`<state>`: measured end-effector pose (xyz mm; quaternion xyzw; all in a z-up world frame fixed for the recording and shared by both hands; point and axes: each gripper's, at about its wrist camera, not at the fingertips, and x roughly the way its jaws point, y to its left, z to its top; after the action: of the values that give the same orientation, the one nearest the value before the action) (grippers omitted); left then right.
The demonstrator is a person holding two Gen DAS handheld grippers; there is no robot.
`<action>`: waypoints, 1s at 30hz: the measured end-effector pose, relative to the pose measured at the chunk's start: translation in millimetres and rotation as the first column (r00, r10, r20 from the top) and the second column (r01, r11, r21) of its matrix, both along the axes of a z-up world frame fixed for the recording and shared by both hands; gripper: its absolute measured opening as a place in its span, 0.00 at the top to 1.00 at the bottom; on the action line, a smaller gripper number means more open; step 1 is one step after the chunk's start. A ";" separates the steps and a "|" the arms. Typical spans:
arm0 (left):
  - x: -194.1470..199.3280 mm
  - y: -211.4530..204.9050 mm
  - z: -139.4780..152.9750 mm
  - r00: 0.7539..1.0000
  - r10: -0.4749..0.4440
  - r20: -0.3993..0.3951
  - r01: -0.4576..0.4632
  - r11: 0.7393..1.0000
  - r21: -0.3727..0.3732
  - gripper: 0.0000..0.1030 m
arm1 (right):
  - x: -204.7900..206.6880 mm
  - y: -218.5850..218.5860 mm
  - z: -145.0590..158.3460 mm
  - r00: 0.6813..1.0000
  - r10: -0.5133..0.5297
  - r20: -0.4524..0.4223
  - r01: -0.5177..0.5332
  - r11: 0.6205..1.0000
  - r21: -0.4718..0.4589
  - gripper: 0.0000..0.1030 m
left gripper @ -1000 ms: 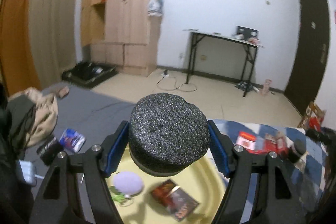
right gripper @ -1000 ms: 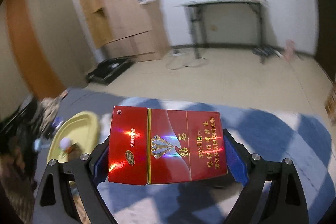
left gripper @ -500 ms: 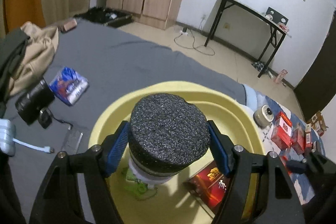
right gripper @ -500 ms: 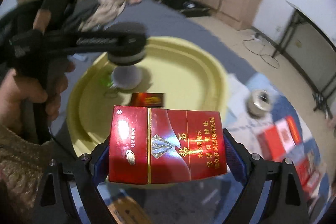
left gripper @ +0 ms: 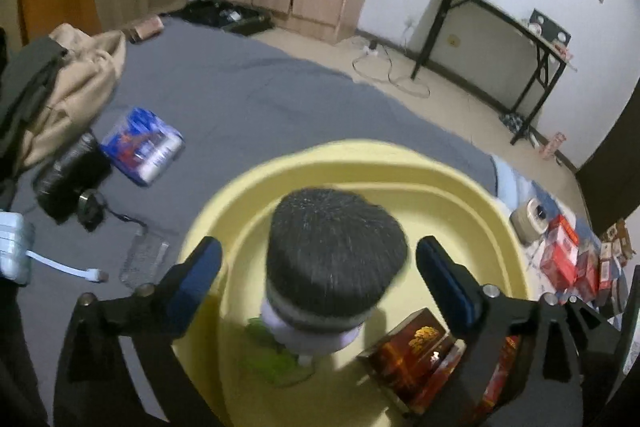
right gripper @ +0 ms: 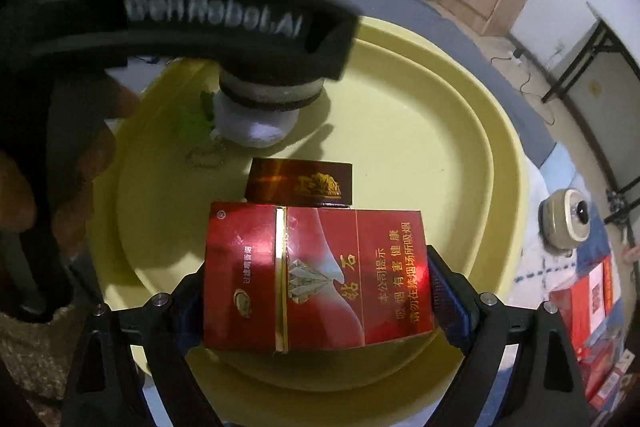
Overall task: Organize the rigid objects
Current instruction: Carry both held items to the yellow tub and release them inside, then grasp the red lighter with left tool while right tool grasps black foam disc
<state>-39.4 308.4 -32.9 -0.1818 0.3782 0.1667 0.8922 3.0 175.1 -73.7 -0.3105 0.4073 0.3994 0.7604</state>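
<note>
One yellow basin (left gripper: 472,195) sits on the grey bedcover (left gripper: 248,95), and two things lie loose in it: a dark-capped white object (left gripper: 336,259) and a dark red box (left gripper: 412,347). The left gripper (left gripper: 318,267) has just spread its jaws wide; the dark-capped object stands between them, clear of both blue pads. The right gripper (right gripper: 316,291) hangs over the basin's near rim, its jaws clamped on a third item, a red cigarette pack (right gripper: 316,275). One tape roll (right gripper: 564,223) lies outside, beside several red boxes (left gripper: 560,259).
</note>
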 end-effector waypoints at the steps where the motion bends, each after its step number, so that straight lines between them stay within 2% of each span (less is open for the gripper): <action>1: -7.4 -1.0 11.1 1.000 0.009 0.026 -0.009 1.000 0.014 0.00 | -1.8 -6.4 6.8 1.000 -0.009 0.003 0.009 1.000 0.024 0.07; 2: -12.9 -2.5 20.0 0.999 0.013 0.049 -0.014 1.000 0.026 0.00 | -1.5 -13.0 13.4 1.000 -0.017 -0.005 0.017 0.999 0.051 0.01; 4: -23.9 -9.2 39.8 0.996 0.007 0.094 -0.012 0.998 0.054 0.00 | 0.1 -39.7 34.0 0.998 -0.046 -0.036 0.051 0.989 0.139 0.00; 6: -34.2 -25.2 63.3 0.989 -0.026 0.148 0.011 0.995 0.098 0.00 | -0.4 -72.0 52.4 0.995 -0.094 -0.042 0.100 0.977 0.187 0.00; 9: -38.1 -52.5 86.6 0.971 -0.106 0.213 0.075 0.986 0.149 0.00 | -1.3 -129.8 87.2 0.987 -0.161 -0.024 0.161 0.934 0.319 0.00; 11: -39.0 -69.2 97.3 0.962 -0.147 0.229 0.108 0.978 0.176 0.00 | 0.6 -156.9 101.1 0.981 -0.193 -0.028 0.188 0.899 0.395 0.00; 14: -35.9 -96.2 110.9 0.928 -0.247 0.278 0.204 0.964 0.173 0.00 | 1.6 -198.7 108.1 0.959 -0.283 -0.008 0.258 0.861 0.439 0.00; 16: -26.9 -120.1 114.1 0.903 -0.325 0.280 0.285 0.942 0.175 0.00 | -0.7 -237.1 110.3 0.922 -0.388 -0.015 0.355 0.826 0.438 0.00; 18: -11.0 -149.5 111.1 0.881 -0.406 0.246 0.366 0.911 0.191 0.00 | 0.0 -277.5 112.7 0.862 -0.506 -0.027 0.459 0.757 0.465 0.00; 19: -0.1 -167.9 105.9 0.863 -0.457 0.216 0.419 0.886 0.199 0.00 | 3.5 -300.5 109.7 0.806 -0.591 -0.037 0.537 0.704 0.466 0.00; 21: 18.0 -194.7 94.2 0.834 -0.525 0.169 0.493 0.847 0.196 0.00 | 10.8 -331.0 101.3 0.720 -0.693 -0.040 0.624 0.621 0.475 0.00; 23: 39.5 -219.8 75.9 0.809 -0.578 0.112 0.555 0.812 0.182 0.00 | 18.4 -344.2 90.7 0.707 -0.704 -0.068 0.639 0.594 0.489 0.00; 25: 56.2 -242.5 57.4 0.793 -0.608 0.032 0.593 0.783 0.188 0.00 | 31.1 -354.9 77.4 0.685 -0.718 -0.123 0.680 0.571 0.460 0.00; 28: 66.1 -267.6 41.1 0.772 -0.634 -0.040 0.628 0.750 0.208 0.00 | 40.1 -363.2 69.9 0.685 -0.719 -0.118 0.686 0.581 0.438 0.00; 30: 63.7 -276.8 37.2 0.757 -0.651 -0.050 0.644 0.732 0.222 0.00 | 49.2 -367.5 70.4 0.688 -0.714 -0.133 0.685 0.577 0.444 0.00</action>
<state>24.3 31.7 4.3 0.0613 0.3824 -0.1154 0.9147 52.2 -192.4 -3.3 0.0528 0.3663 0.1421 0.9181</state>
